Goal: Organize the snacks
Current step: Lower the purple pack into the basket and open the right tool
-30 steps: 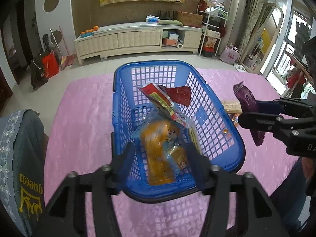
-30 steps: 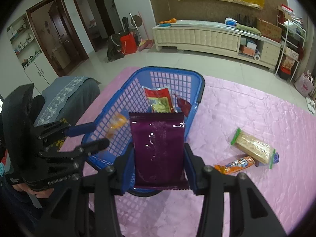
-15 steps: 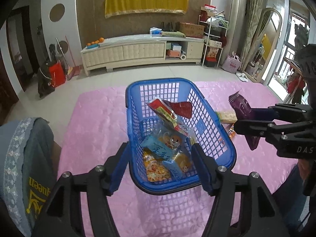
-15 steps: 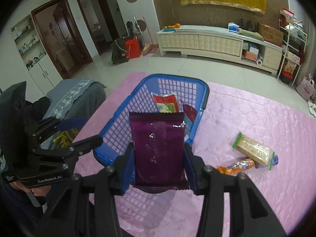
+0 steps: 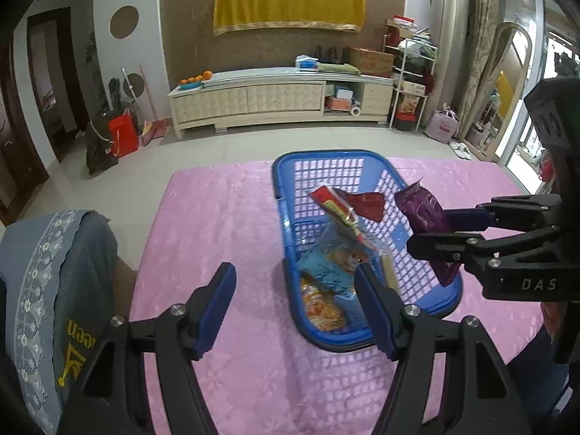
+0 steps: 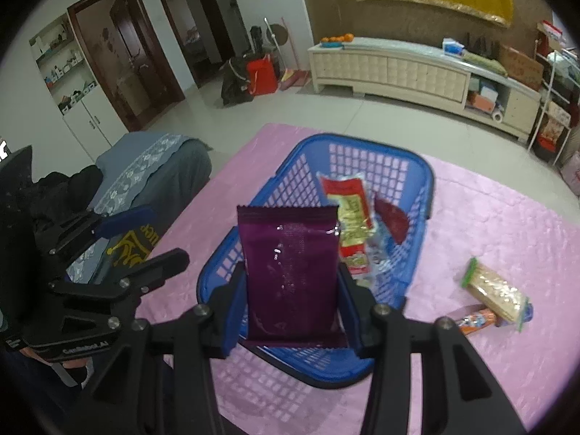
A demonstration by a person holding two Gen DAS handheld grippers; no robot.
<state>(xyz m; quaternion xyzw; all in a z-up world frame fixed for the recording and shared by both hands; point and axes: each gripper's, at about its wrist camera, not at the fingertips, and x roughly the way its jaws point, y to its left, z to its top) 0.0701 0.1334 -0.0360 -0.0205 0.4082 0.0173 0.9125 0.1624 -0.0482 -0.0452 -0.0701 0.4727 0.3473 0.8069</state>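
Observation:
A blue plastic basket stands on the pink table cover and holds several snack packs, among them a red pack and an orange pack. My right gripper is shut on a purple snack pack, held upright above the basket's near rim. My left gripper is open and empty, above the table just left of the basket. A clear cracker pack with green ends and an orange snack tube lie on the table right of the basket.
A grey chair with a lace cover stands at the table's left edge. Beyond the table are the tiled floor, a long cream cabinet, a red bag and a wire shelf.
My left gripper has pulled back and leftward, away from the basket, empty after letting an orange pack drop in. My right gripper has carried the purple pack in over the basket.

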